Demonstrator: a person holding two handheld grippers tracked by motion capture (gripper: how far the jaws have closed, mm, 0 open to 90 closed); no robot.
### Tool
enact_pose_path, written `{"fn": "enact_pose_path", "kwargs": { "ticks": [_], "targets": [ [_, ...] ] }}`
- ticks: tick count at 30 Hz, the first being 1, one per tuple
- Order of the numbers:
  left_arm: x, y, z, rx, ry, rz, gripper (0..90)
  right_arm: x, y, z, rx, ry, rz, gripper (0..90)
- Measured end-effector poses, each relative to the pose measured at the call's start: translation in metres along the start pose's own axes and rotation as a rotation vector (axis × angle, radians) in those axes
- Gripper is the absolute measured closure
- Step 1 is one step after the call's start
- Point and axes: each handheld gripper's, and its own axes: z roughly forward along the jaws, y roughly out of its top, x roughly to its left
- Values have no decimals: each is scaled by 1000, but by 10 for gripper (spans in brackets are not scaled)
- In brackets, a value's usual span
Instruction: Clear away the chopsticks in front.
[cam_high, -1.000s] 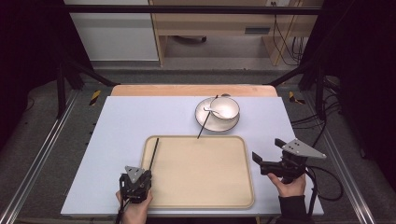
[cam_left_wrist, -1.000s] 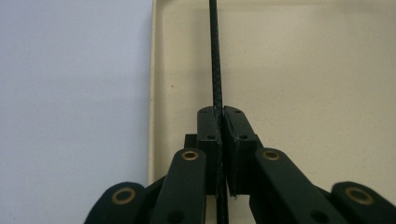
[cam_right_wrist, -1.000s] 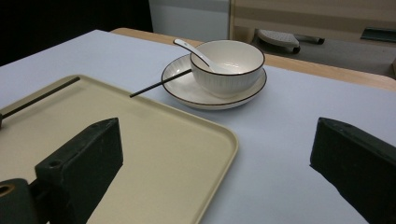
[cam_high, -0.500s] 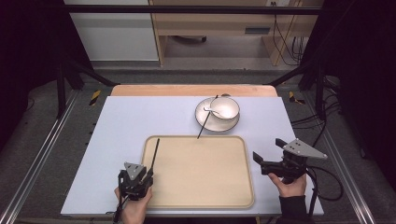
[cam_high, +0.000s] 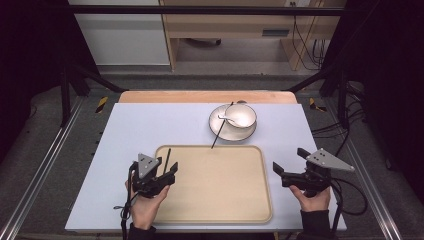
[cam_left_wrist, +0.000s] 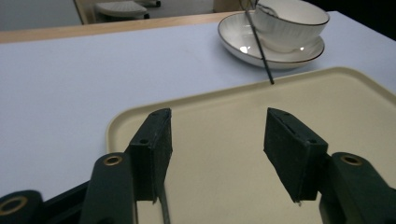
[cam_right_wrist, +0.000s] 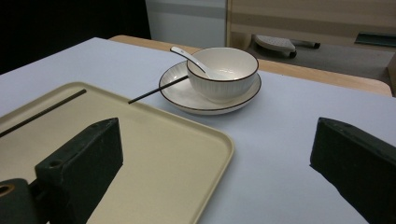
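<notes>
The bowl (cam_right_wrist: 223, 73) and saucer (cam_right_wrist: 187, 99) look like glossy white ceramic. The cream tray (cam_high: 215, 210) is smooth matt plastic. The table (cam_high: 150, 125) has a matt pale covering with a wood far edge.

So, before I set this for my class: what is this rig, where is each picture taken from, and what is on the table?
A person sits at a table and holds a hand-held grasping tool in each hand; there is no robot arm. The high view looks down from above: the left tool is over the tray's left edge, the right tool is just right of the tray. The other two pictures come from cameras riding on each tool, looking along its two black jaws. Both tools are open and hold nothing. On the pale table lie a beige tray, a plate with a bowl and a white spoon, one black chopstick leaning on the plate, and another at the tray's left edge.
</notes>
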Motion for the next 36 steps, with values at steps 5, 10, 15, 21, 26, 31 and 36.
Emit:
{"fn": "enact_pose_path", "kwargs": {
  "ticks": [5, 10, 15, 21, 26, 31, 36],
  "targets": [
    [-2, 9, 15, 6, -52, 26, 359, 0, 0, 0, -4, 0, -1, 24],
    [-3, 20, 33, -9, -121, 31, 286, -2, 0, -1, -5, -2, 6, 24],
    [-8, 36, 53, -2, -141, 74, 239, -3, 0, -1, -2, -7, 8, 24],
    [-15, 59, 76, 0, -180, 123, 211, -4, 0, -1, -2, -9, 10, 24],
    [-22, 70, 92, 15, -195, 138, 202, -5, 0, -1, -4, -11, 10, 25],
    [-31, 75, 108, 38, -211, 168, 197, -6, 0, -2, -6, -13, 11, 25],
    [-38, 81, 126, 65, -196, 209, 192, -6, 0, -3, -7, -12, 12, 25]
  ]
}}
